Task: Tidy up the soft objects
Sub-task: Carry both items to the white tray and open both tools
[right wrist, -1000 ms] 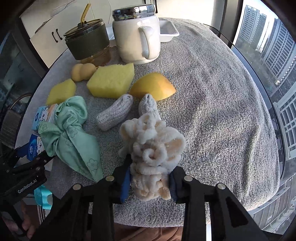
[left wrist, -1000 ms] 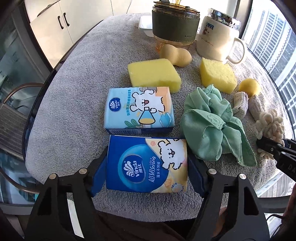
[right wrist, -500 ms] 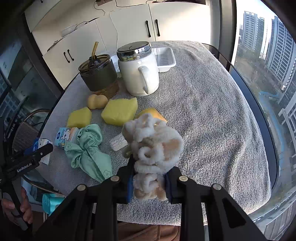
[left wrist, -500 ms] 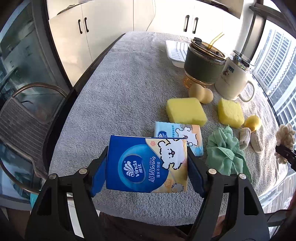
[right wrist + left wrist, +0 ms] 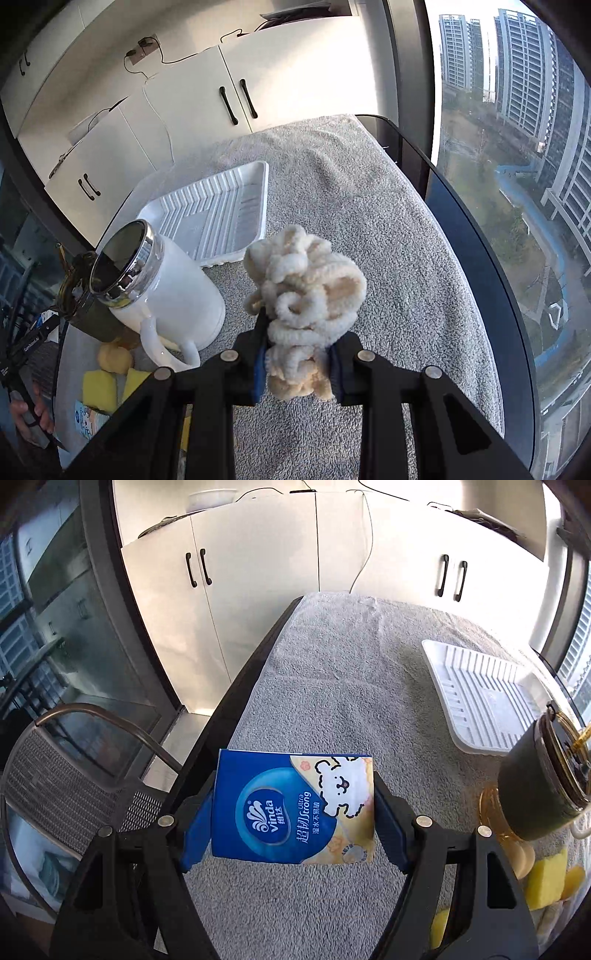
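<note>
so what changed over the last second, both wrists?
Both grippers lifted their loads off the towel and carried them toward the white tray: left gripper with the blue tissue pack, right gripper with the cream chenille cloth. Grips unchanged; nothing released.

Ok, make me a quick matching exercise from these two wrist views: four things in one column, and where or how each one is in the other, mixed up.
Column one:
1. blue tissue pack
2. cream chenille cloth
3. white tray
4. white mug

Column two:
A. lying on the grey towel with nothing in it
B. clamped in the left gripper
C. standing just in front of the tray, chrome lid on
D. clamped in the right gripper

Pairs: 1-B, 2-D, 3-A, 4-C
</note>
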`<state>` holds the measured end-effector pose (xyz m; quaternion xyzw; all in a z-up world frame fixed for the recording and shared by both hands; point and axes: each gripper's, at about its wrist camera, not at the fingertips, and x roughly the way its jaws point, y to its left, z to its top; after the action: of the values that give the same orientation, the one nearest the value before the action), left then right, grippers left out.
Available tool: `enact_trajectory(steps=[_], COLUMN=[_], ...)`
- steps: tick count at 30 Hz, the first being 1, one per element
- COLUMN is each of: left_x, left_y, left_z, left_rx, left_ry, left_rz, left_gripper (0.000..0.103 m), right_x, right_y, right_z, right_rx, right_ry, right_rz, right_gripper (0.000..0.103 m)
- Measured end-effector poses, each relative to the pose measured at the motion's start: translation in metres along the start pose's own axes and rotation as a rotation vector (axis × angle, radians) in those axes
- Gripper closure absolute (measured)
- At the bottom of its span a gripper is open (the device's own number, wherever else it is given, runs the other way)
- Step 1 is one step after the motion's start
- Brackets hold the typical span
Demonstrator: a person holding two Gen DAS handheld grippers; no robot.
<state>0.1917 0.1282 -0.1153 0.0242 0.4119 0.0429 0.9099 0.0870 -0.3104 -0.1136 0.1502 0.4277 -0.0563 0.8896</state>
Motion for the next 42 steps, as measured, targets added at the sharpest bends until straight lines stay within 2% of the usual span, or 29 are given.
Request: enact_trajectory(steps=[4, 12, 19, 24, 30, 37, 40, 42], left_x=[0.035, 0.085, 0.084, 0.084, 0.103, 0.111, 0.114, 0.115], left_y=[-0.001, -0.046, -0.106, -0.144, -0.167, -0.198, -0.200, -0.201], left_z=[0.031, 0.084, 0.109, 0.114, 0.119, 0.110, 0.108, 0.108], left_rx=[0.011, 0.107, 0.226, 0.329, 0.333, 0.418, 0.404, 0.389], left_ry=[-0.002, 0.010, 0.001, -0.002, 0.080, 0.096, 0.150, 0.167], left_rz=[0.013, -0.021, -0.151, -0.236, -0.377, -0.387, -0.454, -0.454], left_gripper=[0.030, 0.030, 0.030, 0.029, 0.029, 0.029, 0.028, 0.027], right_x=[0.031, 0.083, 0.126, 0.142, 0.163, 0.185, 0.185, 0.185], right_y=[-0.005, 0.021, 0.051, 0.071, 0.090, 0.107, 0.112, 0.112], right_z=[0.035, 0.093, 0.122, 0.133, 0.137, 0.128, 0.125, 0.125], right_rx=[-0.018, -0.107, -0.161, -0.185, -0.204, -0.234, -0.255, -0.257], right_ry=[0.004, 0.019, 0.098, 0.128, 0.197, 0.249, 0.242, 0.238], right_rz=[-0.050, -0.031, 0.050, 0.132, 0.224, 0.220, 0.179, 0.173], right_gripper=[0.074, 0.074, 0.074, 0.074, 0.073, 0.072, 0.063, 0.055])
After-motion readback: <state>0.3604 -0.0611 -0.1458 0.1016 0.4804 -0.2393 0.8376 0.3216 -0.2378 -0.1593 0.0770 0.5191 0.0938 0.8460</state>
